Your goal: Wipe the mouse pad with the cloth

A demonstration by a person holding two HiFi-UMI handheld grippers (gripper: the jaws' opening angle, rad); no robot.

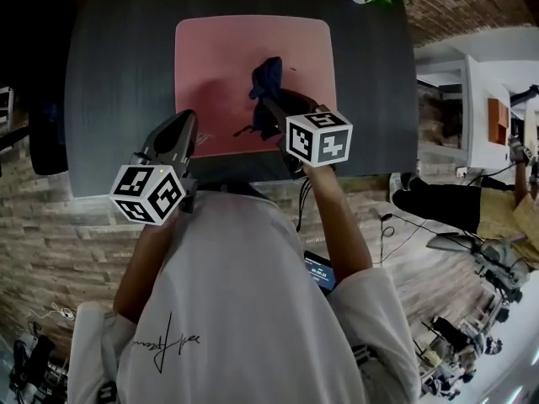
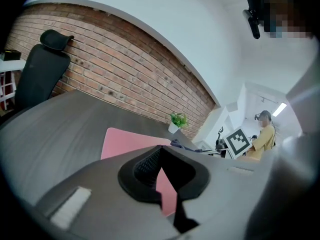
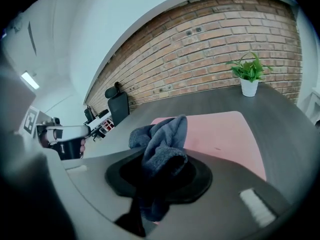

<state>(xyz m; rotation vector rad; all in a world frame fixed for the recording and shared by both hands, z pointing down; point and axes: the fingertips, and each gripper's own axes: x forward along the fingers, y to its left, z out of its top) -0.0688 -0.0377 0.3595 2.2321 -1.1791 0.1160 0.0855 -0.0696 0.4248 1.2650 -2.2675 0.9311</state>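
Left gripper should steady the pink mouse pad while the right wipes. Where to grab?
Probably the near-left corner of the mouse pad, approached low from the person's side. It lies flat on the table, so only a thin edge is offered; that corner is closest to the left gripper and away from the cloth in the right gripper.

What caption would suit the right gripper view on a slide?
Right gripper clamps a blue-grey cloth over a pink mouse pad on a dark table.

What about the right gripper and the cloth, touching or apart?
Touching: the right gripper view shows the right gripper shut on the cloth.
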